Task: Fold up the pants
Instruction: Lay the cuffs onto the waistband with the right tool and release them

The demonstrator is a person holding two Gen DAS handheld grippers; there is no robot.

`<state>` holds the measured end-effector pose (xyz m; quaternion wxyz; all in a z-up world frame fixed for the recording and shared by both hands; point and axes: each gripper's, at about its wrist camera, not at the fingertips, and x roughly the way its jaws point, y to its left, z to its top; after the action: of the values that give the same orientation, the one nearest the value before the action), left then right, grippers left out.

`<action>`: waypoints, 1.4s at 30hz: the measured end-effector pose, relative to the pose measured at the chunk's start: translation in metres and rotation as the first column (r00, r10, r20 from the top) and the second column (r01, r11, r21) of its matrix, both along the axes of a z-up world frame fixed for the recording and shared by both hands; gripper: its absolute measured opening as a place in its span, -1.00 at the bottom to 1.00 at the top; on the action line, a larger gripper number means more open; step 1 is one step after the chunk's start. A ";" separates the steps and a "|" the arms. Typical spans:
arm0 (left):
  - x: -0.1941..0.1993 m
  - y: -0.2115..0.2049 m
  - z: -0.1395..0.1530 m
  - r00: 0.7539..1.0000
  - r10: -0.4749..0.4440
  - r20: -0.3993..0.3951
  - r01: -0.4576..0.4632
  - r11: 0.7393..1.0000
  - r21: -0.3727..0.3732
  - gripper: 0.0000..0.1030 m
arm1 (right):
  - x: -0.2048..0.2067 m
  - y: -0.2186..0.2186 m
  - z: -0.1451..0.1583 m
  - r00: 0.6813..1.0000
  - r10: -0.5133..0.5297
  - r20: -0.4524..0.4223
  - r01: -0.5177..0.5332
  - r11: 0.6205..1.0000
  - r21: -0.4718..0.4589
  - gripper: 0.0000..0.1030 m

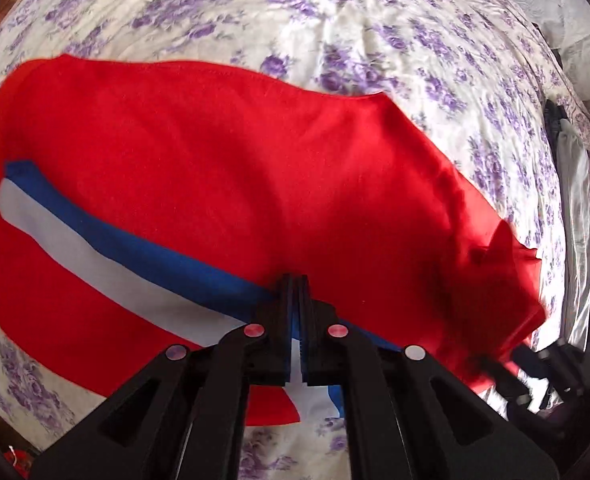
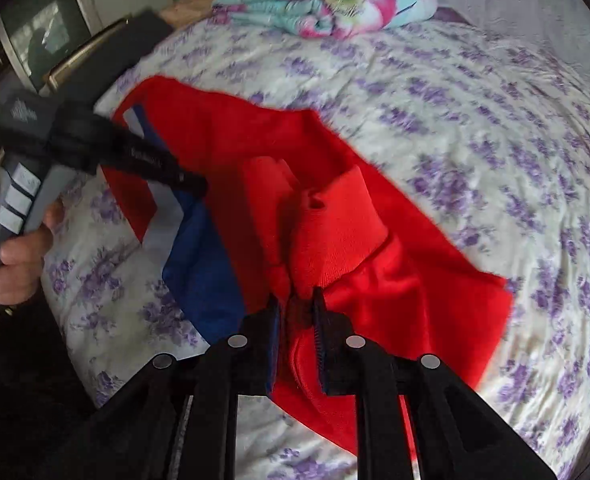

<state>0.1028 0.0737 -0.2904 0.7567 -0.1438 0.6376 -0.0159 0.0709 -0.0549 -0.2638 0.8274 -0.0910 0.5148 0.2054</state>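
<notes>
The red pants [image 1: 223, 168] with a blue and white side stripe [image 1: 95, 236] lie across the flowered bedsheet [image 1: 335, 20]. My left gripper [image 1: 296, 280] is shut on the pants at the striped edge. My right gripper [image 2: 297, 296] is shut on bunched red cloth of the pants [image 2: 335, 216], near the waistband end. In the right wrist view the left gripper [image 2: 191, 184] shows at the left, held in a hand, its tips pinching the striped edge. The right gripper's black body [image 1: 507, 372] shows at the lower right of the left wrist view.
A folded flowered blanket [image 2: 327, 4] lies at the far end of the bed. A cabinet with a glass door [image 2: 43, 36] stands beyond the bed's left side. Dark and white cloths [image 1: 571, 184] hang beside the bed's right edge.
</notes>
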 end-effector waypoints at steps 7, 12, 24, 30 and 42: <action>-0.003 0.004 -0.001 1.000 -0.014 0.025 0.015 0.999 -0.031 -0.96 | -0.006 0.005 0.028 0.988 0.084 -0.133 -0.068 0.991 0.118 0.15; -0.003 0.008 -0.002 1.000 -0.001 0.030 0.003 0.998 -0.058 -0.96 | 0.020 -0.028 0.052 0.993 -0.045 -0.106 0.065 0.977 0.202 -0.75; -0.002 0.010 -0.003 1.000 -0.014 0.024 0.016 0.997 -0.076 -0.96 | 0.051 -0.008 0.000 0.962 -0.074 -0.262 0.108 0.987 0.117 -0.96; -0.012 0.023 0.033 0.995 0.020 0.094 -0.013 0.997 -0.078 -0.83 | 0.061 -0.004 0.030 0.981 -0.111 -0.158 0.133 0.981 0.140 -0.94; -0.077 0.121 0.093 0.942 0.272 0.196 -0.281 0.960 0.014 0.56 | 0.081 -0.003 0.041 0.972 -0.181 -0.150 0.201 0.971 0.133 -0.44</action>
<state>0.0261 0.1945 -0.1975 0.8122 -0.2137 0.5353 0.0901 0.1515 -0.0579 -0.2230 0.8104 0.0346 0.5603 0.1677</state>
